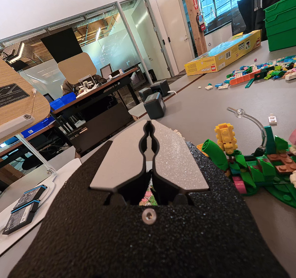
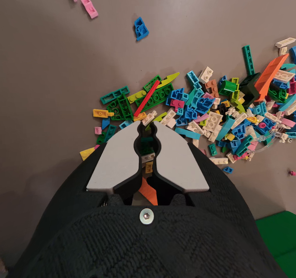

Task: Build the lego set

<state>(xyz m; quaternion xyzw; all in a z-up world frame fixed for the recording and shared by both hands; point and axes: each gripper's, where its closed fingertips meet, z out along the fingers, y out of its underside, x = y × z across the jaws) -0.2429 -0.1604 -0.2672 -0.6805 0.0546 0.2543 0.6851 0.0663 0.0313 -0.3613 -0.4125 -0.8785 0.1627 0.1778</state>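
right claw (image 2: 147, 123) slightly apart above brick pile (image 2: 208, 110) | left claw (image 1: 149, 123) together, model (image 1: 256, 166) at right

A grey counter (image 1: 208, 103) fills the foreground under daylight from big windows (image 1: 224, 3) at the far right. Beside them stands a wooden post (image 1: 194, 19) carrying a red fire extinguisher (image 1: 201, 21). A white wall (image 1: 64, 3) tops a glass partition (image 1: 112, 43), next to a white door (image 1: 173, 28). Farther back stands a brown desk (image 1: 102, 86).
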